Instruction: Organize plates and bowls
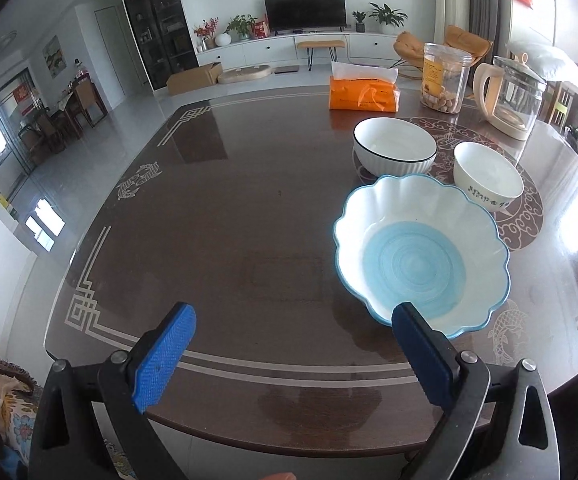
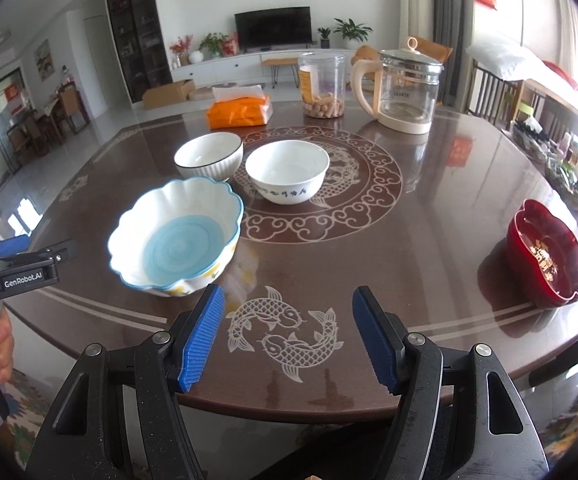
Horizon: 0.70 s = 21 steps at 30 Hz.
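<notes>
A: Surface and room?
B: Dark brown glossy table (image 2: 429, 240) with pale inlay: border lines, a round medallion, a pair of fish near the front edge. Behind it, a living room with a television (image 2: 273, 27) on a white cabinet, and potted plants.

A: Containers, largest first?
B: Glass kettle (image 2: 403, 88) with cream handle and base, far side; looks empty. Scalloped white bowl (image 2: 179, 236) with blue centre and blue rim, front left, empty. Red lobed dish (image 2: 545, 254), right edge, well apart from the others, gold marks inside. Ribbed white bowl (image 2: 209, 156) with dark rim and plain white bowl (image 2: 287, 170) with dark lettering, side by side behind the scalloped one, both empty. Clear plastic jar (image 2: 321, 86), a shallow layer of tan pieces at the bottom. Orange tissue pack (image 2: 239, 110), white sheet sticking up.

A: Grippers?
B: Left gripper (image 1: 293, 356): jaws wide apart, holding nothing; its right pad sits in front of the scalloped bowl's near rim. Right gripper (image 2: 289, 336): wide apart, holding nothing, over the fish inlay.
</notes>
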Tool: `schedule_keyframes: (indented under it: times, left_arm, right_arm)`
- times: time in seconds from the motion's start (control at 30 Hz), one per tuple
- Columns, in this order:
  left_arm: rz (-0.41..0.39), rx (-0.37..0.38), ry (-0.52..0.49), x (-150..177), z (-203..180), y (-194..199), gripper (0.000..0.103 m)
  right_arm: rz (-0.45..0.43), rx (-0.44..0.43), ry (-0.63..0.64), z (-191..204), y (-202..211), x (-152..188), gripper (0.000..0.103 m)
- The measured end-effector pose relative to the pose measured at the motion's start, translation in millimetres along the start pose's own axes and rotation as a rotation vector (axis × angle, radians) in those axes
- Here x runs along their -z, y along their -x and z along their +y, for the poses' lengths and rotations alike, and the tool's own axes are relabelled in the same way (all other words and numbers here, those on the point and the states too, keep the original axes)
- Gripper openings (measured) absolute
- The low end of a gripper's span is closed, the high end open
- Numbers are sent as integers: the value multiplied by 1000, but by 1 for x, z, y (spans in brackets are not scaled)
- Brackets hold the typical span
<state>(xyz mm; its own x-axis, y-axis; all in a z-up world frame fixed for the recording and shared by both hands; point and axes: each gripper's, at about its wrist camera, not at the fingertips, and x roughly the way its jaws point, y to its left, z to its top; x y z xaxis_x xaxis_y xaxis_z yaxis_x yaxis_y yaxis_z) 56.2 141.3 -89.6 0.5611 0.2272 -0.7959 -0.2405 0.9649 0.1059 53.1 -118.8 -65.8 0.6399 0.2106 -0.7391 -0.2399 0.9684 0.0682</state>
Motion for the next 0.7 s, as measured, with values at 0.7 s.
schedule_keyframes:
  times: [0.7]
  left_arm:
    - [76, 171, 76, -25, 31, -58, 98]
  right_arm:
    - [-10, 3, 77, 15, -20, -27, 77]
